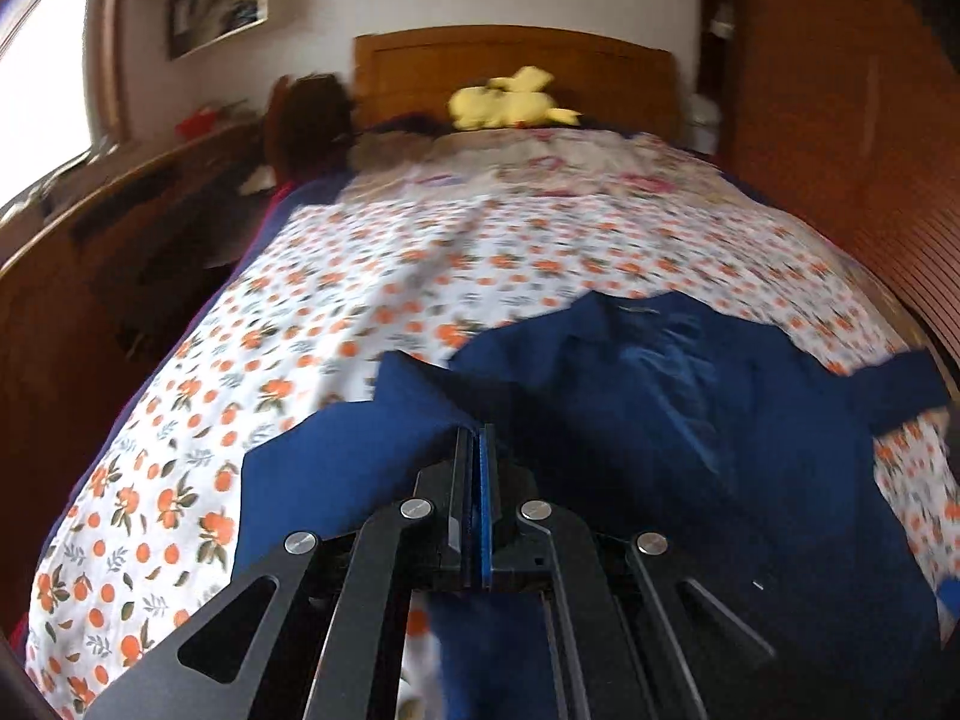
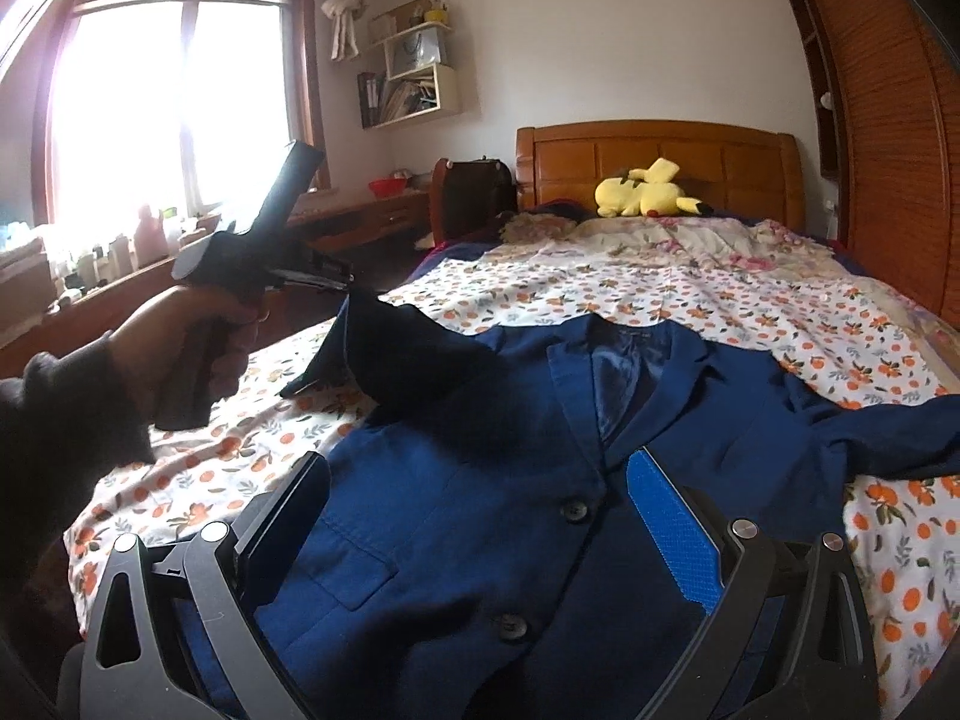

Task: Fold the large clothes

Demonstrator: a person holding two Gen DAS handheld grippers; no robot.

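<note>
A navy blue jacket lies face up on the bed, buttoned, collar toward the headboard. It also shows in the left wrist view. My left gripper is shut on the jacket's left sleeve and holds it lifted. In the right wrist view the left gripper holds the sleeve up over the jacket's left side. My right gripper is open and empty, just above the jacket's front near the buttons. The other sleeve lies spread to the right.
The bed has an orange-print sheet and a wooden headboard with a yellow plush toy. A wooden wardrobe runs along the right. A desk, a chair and a window are on the left.
</note>
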